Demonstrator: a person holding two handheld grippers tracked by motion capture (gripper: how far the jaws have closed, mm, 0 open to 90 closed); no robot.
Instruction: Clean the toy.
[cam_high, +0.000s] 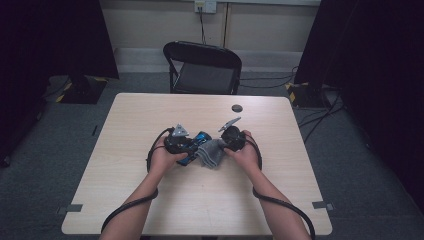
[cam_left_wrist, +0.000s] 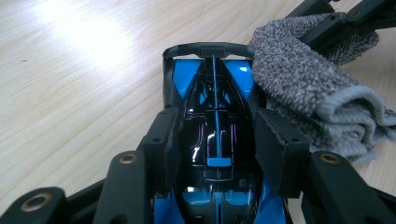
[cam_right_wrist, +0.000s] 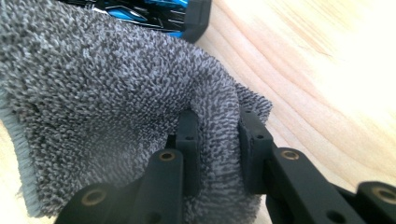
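Near the middle of the light wooden table (cam_high: 150, 200), a person's two hands meet, each working a black gripper. On the left, the left gripper (cam_left_wrist: 217, 140) has its jaws closed against the two sides of a blue and black toy car (cam_left_wrist: 212, 116), gripping it around the middle of its body; the car's far end points away from the camera in the left gripper view, just above the tabletop. Beside the car and touching its right flank lies a grey towel (cam_left_wrist: 317, 93), bunched into soft folds. The right gripper (cam_right_wrist: 217, 135) has its jaws pinched nearly shut on a fold of that towel, with the cloth squeezed between the pads, and the cloth drapes over toward the car, whose blue edge shows just beyond it. From above, car and towel sit together between the two hands. Farther back on the table lies a small dark round disc (cam_high: 237, 108), well apart, and a black folding chair (cam_high: 202, 67) stands behind the table's far edge
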